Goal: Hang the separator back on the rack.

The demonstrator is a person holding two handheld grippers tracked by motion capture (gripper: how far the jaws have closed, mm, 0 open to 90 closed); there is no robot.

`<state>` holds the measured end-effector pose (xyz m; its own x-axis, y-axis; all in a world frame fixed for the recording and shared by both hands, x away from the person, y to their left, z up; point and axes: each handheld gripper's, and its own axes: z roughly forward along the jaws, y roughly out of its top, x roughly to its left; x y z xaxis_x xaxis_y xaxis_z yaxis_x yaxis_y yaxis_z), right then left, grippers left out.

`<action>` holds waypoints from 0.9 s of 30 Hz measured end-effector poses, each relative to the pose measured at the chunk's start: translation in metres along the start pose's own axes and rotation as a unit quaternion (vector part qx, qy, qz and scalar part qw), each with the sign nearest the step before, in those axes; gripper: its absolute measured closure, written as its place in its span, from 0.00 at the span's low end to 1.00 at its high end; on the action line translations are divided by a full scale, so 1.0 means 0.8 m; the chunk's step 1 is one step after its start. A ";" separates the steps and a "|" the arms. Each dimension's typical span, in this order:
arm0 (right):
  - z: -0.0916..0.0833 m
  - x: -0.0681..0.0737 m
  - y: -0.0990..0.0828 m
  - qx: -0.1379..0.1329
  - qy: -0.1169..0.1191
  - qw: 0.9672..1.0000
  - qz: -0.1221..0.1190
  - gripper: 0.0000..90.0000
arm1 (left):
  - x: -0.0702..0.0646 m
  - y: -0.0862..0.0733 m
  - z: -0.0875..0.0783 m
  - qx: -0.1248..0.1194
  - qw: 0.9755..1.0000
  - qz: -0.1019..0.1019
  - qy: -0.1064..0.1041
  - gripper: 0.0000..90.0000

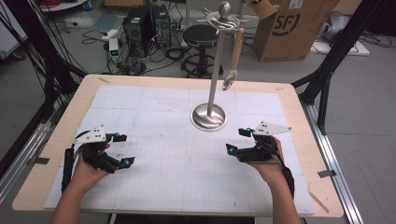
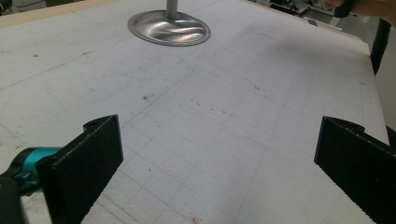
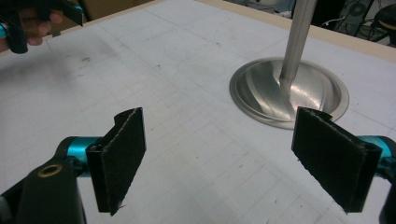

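Note:
A steel stand rises from a round base point(image 1: 208, 116) at the far middle of the mat, with hooks at the top of its pole point(image 1: 216, 70). From one hook hangs a wooden-handled utensil point(image 1: 235, 53). My left gripper point(image 1: 124, 149) rests at the near left, open with nothing between its jaws; in the left gripper view point(image 2: 219, 154) it faces the base point(image 2: 169, 29). At the near right my right gripper point(image 1: 237, 140) is also open and empty. In the right gripper view point(image 3: 219, 149) the base point(image 3: 289, 93) lies just ahead to the right.
A white gridded mat point(image 1: 154, 116) covers the wooden table point(image 1: 74, 107). Behind the table stand a stool point(image 1: 201, 35), computer towers point(image 1: 140, 28) and a cardboard box point(image 1: 289, 28). Black frame posts point(image 1: 327, 79) flank both sides.

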<state>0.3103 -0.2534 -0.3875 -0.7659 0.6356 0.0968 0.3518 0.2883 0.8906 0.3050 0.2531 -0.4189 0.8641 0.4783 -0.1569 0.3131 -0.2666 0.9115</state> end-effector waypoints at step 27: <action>0.010 0.000 -0.011 0.027 0.004 1.000 0.012 0.17 | 0.001 0.001 0.000 -0.002 1.000 0.001 -0.004 0.02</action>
<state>0.3115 -0.2500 -0.3986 -0.7606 0.6377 0.1217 0.3986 0.3108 0.8628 0.3059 0.2533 -0.4183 0.8681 0.4708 -0.1574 0.3094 -0.2653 0.9132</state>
